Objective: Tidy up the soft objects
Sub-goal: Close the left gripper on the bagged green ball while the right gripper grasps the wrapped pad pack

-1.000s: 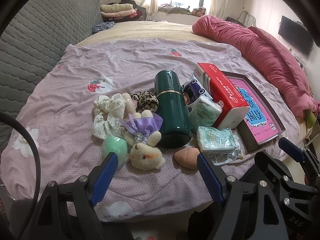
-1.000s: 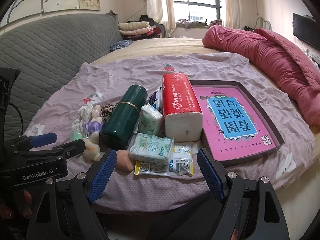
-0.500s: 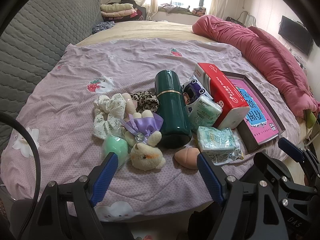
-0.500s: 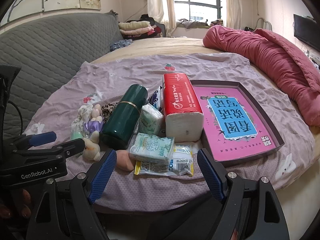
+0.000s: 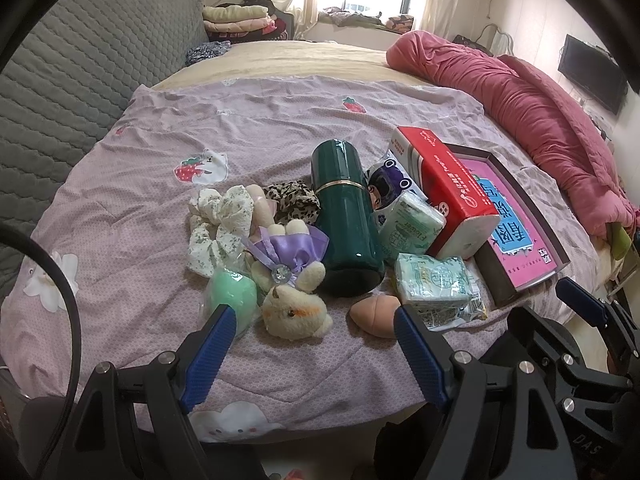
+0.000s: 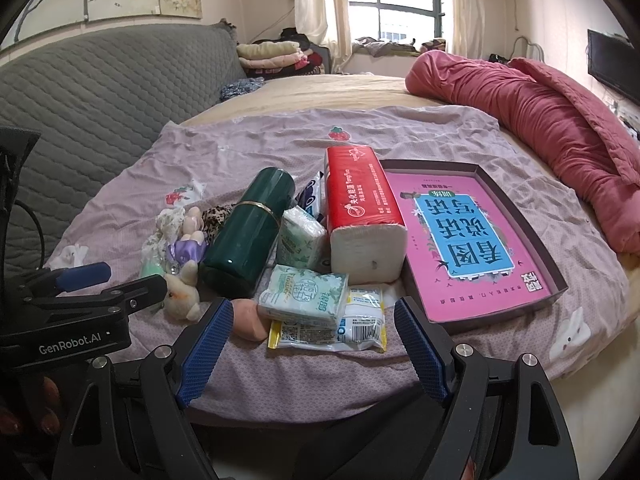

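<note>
Soft objects lie heaped left of the green flask (image 5: 346, 216): with your left claw (image 5: 310, 344) and right claw (image 6: 310, 344) both wide open and empty, take the plush rabbit (image 5: 294, 308) at flask base first, gripping its head squarely, avoiding flask contact.

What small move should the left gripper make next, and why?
Probably ease the left gripper forward onto the plush rabbit. Its jaws stand open and empty, and the rabbit lies nearest, just ahead between them, with the tray bare.
</note>
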Demonstrator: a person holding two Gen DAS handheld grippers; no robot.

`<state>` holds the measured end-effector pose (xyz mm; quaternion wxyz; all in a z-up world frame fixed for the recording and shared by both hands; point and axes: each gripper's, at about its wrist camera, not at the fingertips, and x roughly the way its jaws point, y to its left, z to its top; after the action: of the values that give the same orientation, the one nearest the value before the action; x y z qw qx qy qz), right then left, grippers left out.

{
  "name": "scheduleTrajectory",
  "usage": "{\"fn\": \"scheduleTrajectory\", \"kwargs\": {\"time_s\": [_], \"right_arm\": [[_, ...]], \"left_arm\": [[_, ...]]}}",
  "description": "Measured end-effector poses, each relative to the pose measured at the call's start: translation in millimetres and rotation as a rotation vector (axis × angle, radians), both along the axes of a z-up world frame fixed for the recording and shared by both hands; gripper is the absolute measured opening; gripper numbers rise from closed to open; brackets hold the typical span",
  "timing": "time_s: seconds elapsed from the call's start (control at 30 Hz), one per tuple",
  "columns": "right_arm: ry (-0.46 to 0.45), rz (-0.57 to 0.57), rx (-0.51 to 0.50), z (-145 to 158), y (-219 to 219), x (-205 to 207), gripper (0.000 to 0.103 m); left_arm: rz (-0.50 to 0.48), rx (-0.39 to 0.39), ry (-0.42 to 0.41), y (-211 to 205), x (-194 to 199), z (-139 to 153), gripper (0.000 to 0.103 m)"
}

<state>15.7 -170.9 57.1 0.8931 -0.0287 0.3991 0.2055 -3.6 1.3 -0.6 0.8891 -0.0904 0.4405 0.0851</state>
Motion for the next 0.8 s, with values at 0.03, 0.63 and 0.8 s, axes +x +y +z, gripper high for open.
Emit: {"fn": "scheduleTrajectory", "kwargs": {"time_s": [0.03, 0.63, 0.8], "right_arm": [[0.001, 0.001, 0.001, 0, 0, 0, 0.083], [0.071, 0.046, -0.009, -15, 16, 13, 0.083], [0.14, 0.05, 0.011, -29, 22, 27, 0.083]], "left_arm": [[-0.001, -0.003, 0.002, 0, 0, 0, 0.081], [0.165, -0.154, 0.067, 96, -18, -32, 0.081], [0.131, -0.166, 0.083, 92, -9, -44, 0.081]]}}
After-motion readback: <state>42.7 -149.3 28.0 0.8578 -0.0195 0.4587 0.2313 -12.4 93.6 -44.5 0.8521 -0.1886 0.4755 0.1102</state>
